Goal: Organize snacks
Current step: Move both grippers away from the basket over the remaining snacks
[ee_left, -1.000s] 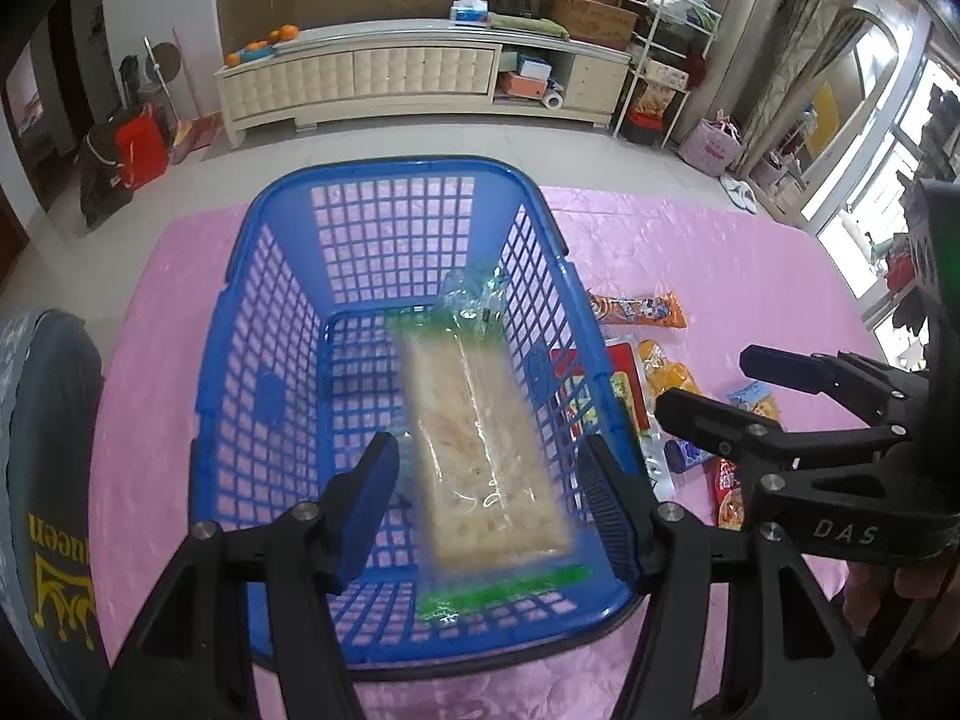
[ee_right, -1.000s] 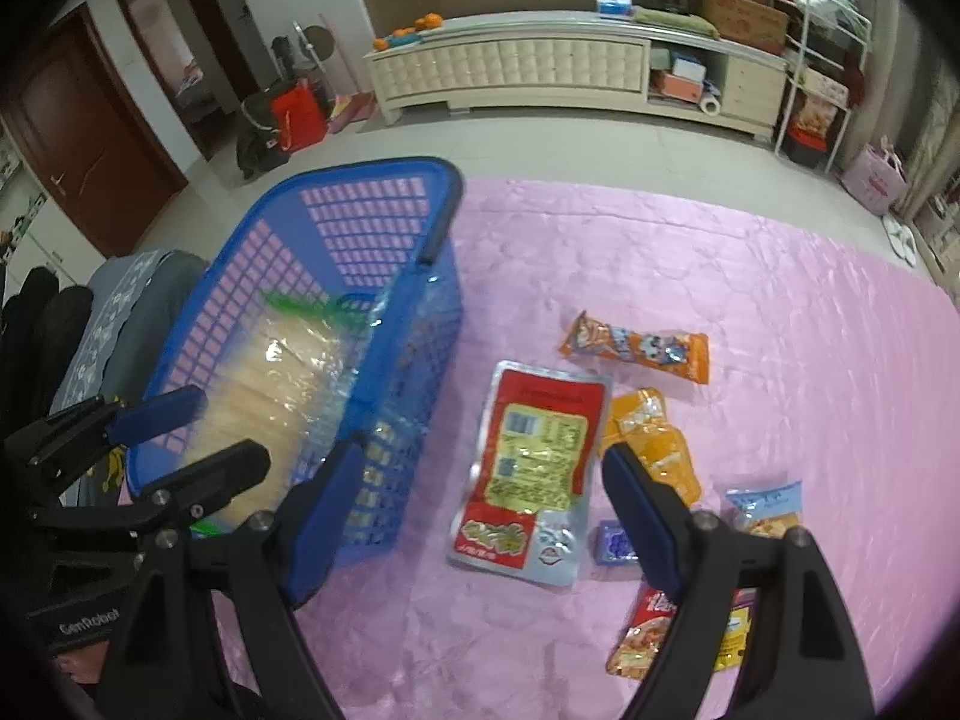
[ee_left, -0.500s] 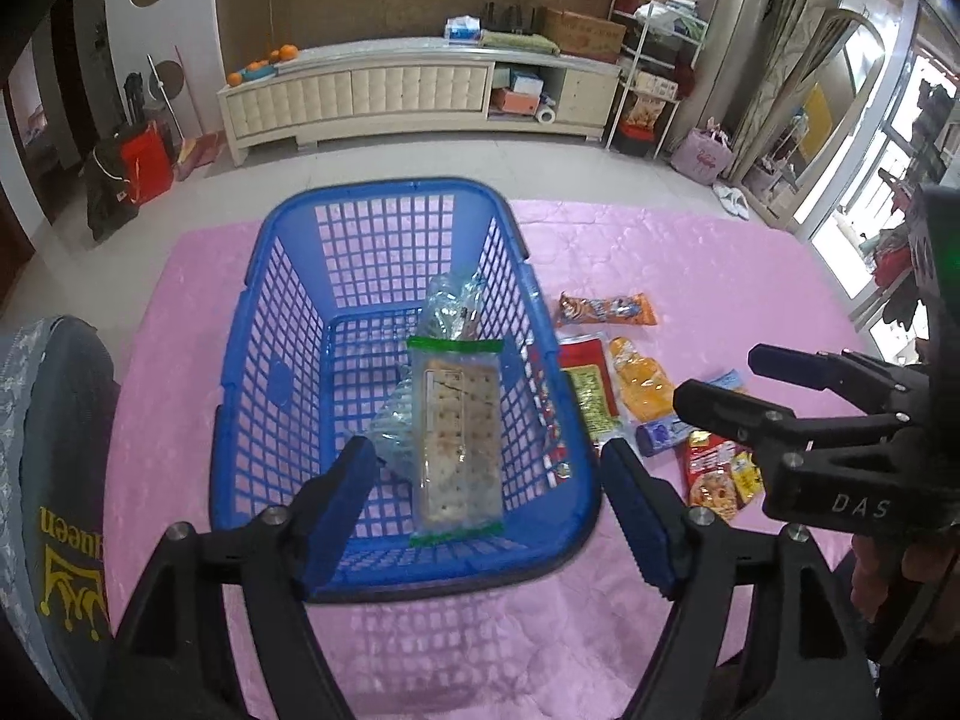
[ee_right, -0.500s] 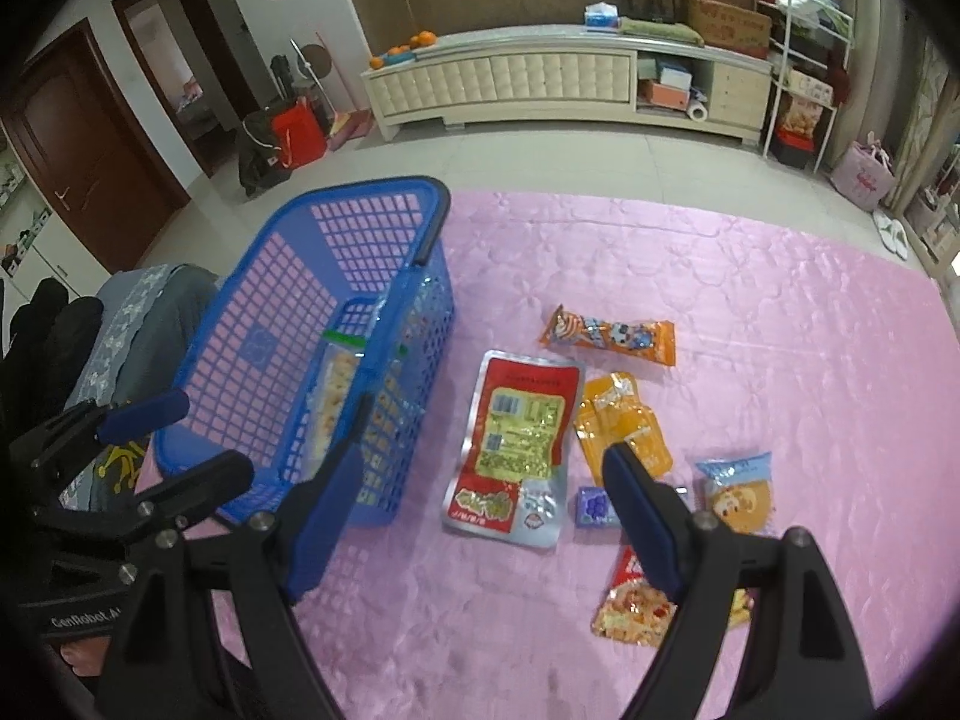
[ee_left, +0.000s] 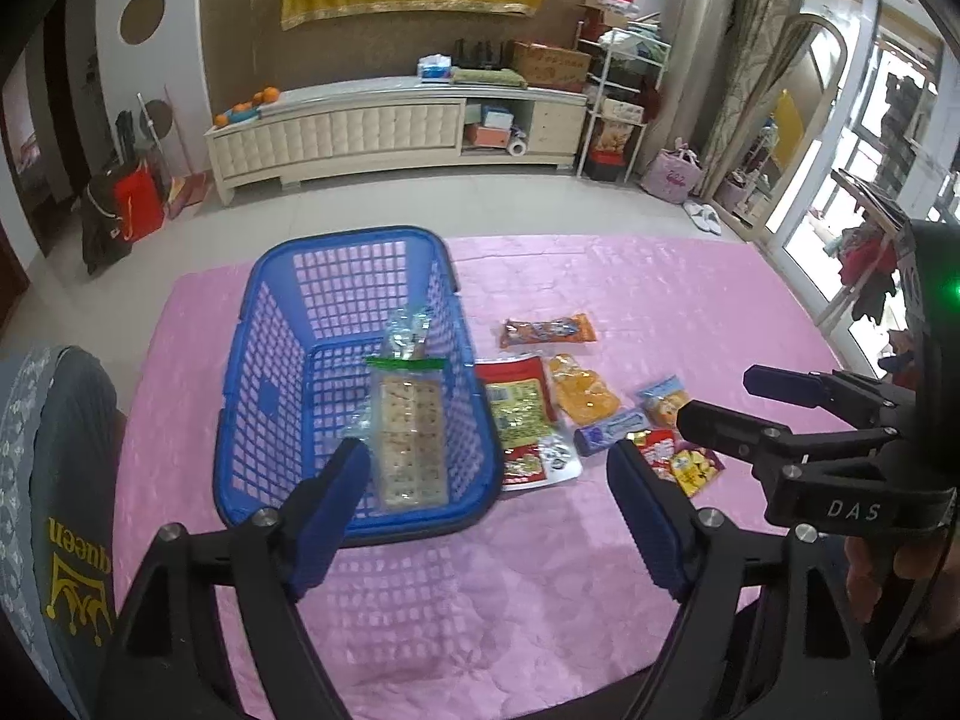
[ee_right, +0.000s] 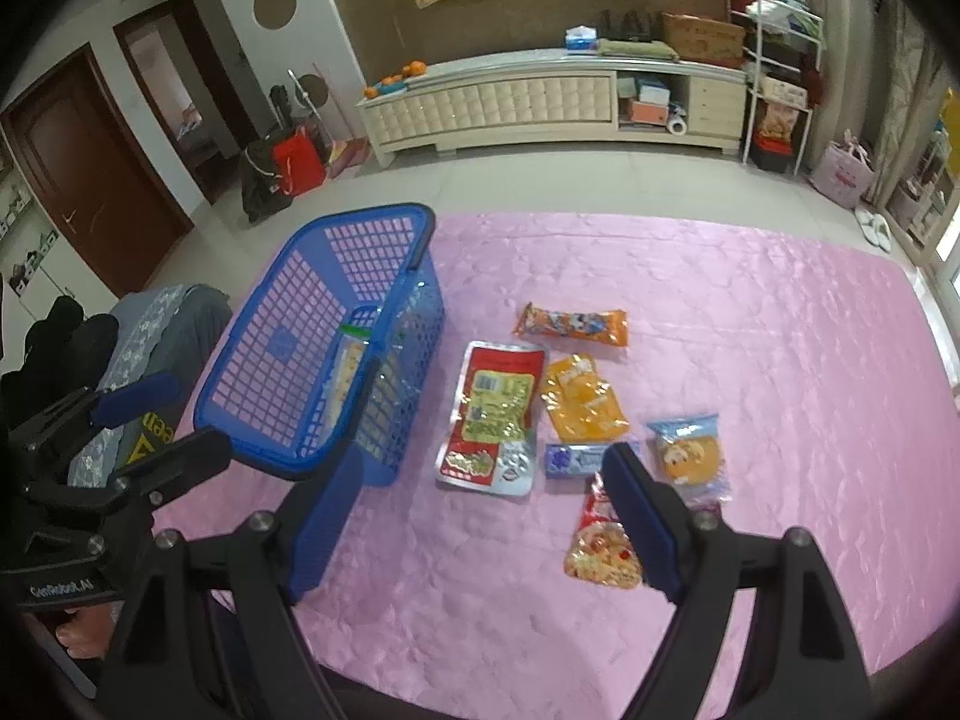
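Note:
A blue plastic basket (ee_left: 240,324) (ee_right: 366,221) stands on the pink table. Inside it lies a clear cracker pack (ee_left: 408,438) (ee_right: 351,360) with a crumpled clear wrapper behind it. My left gripper (ee_left: 487,456) (ee_right: 192,414) hangs above the basket's near edge; its jaws are opening and hold nothing. To the basket's right lie a red pouch (ee_left: 519,414) (ee_right: 492,414), an orange bar (ee_left: 549,330) (ee_right: 573,324), a yellow-orange pouch (ee_right: 582,402), a small blue pack (ee_right: 576,457), a round cookie pack (ee_right: 690,450) and a red-yellow pack (ee_right: 600,540). My right gripper (ee_right: 489,456) (ee_left: 723,394) hovers open above them.
A grey chair back printed "queen" (ee_left: 54,510) stands against the table's left side. The pink tablecloth (ee_left: 660,300) reaches far to the right. Beyond the table are tiled floor and a long white cabinet (ee_left: 390,126).
Both grippers have risen and drawn back from the table. The left jaws have widened, and the cracker pack that was between them now lies in the basket.

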`<move>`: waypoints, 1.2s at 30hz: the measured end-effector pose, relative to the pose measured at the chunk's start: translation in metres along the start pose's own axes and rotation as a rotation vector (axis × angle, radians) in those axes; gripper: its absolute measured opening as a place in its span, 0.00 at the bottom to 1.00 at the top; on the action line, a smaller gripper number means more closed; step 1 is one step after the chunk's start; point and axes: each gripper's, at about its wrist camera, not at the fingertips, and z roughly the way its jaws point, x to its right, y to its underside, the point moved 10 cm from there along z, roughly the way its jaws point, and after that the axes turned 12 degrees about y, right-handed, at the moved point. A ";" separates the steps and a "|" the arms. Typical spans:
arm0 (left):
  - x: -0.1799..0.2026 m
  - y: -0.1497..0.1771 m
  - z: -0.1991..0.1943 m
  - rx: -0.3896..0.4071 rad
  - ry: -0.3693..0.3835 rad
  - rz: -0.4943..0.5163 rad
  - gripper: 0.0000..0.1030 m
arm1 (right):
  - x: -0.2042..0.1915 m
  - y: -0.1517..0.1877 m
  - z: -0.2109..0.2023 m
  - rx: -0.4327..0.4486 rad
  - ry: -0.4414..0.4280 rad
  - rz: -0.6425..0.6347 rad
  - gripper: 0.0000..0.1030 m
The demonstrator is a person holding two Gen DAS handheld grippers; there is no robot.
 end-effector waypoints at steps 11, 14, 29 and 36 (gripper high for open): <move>0.046 -0.002 0.031 -0.083 0.038 0.001 0.77 | 0.045 0.013 -0.013 -0.026 -0.007 0.066 0.83; 0.055 -0.004 0.047 -0.120 0.015 0.008 0.77 | 0.058 0.015 -0.013 -0.036 -0.019 0.095 0.83; 0.078 -0.011 0.110 -0.215 -0.024 -0.013 0.91 | 0.124 0.024 0.021 -0.111 0.010 0.158 0.83; 0.074 -0.010 0.144 -0.305 -0.088 -0.004 1.00 | 0.141 0.023 0.047 -0.151 0.017 0.179 0.83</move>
